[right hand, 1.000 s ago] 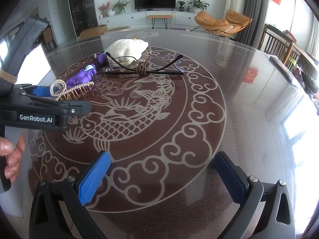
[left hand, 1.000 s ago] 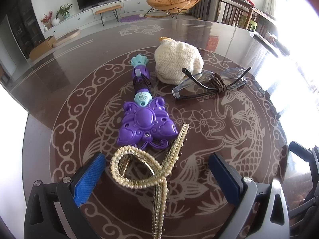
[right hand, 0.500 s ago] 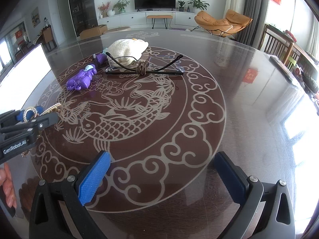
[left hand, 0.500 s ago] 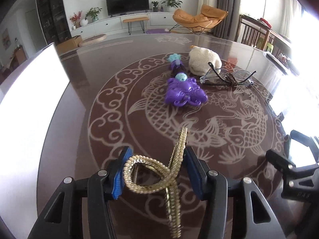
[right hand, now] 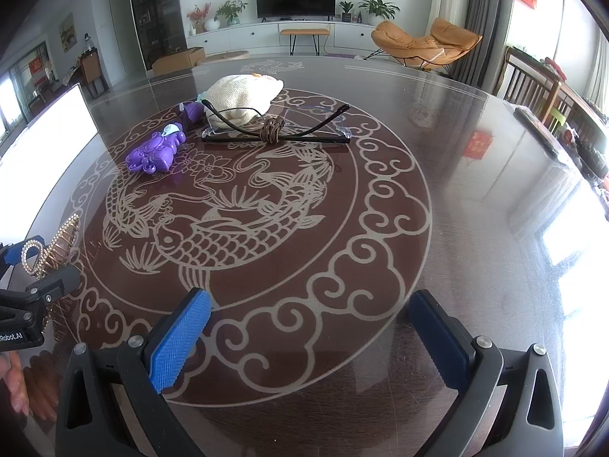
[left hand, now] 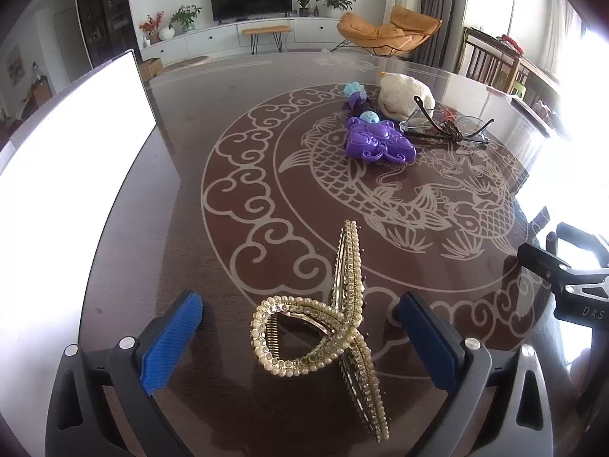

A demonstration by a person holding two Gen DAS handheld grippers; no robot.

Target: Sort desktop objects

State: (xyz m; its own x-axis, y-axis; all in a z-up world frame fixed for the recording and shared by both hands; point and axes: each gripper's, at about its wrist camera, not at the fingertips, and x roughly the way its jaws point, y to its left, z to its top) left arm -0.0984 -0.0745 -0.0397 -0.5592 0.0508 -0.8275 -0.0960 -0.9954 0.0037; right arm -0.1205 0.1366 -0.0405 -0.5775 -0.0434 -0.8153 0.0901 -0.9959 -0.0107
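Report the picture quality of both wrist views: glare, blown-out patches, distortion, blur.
Left wrist view: a white panel at left is blown out, window light burns the right edge, fisheye bends the table rim; the pearl hair clip is sharp. Right wrist view: glare washes the tabletop's right side, corners are dark, the glasses are crisp, no motion blur.

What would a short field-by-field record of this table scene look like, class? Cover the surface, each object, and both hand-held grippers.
surface: dark round table with fish pattern
hair clip: pearl-studded, on table between left pads, untouched
purple toy: far side, beside glasses
glasses: folded arms, brown cord wound around
knit pouch: cream, behind glasses
left hand-held gripper: jaws opening, clip released
right hand-held gripper: open, empty
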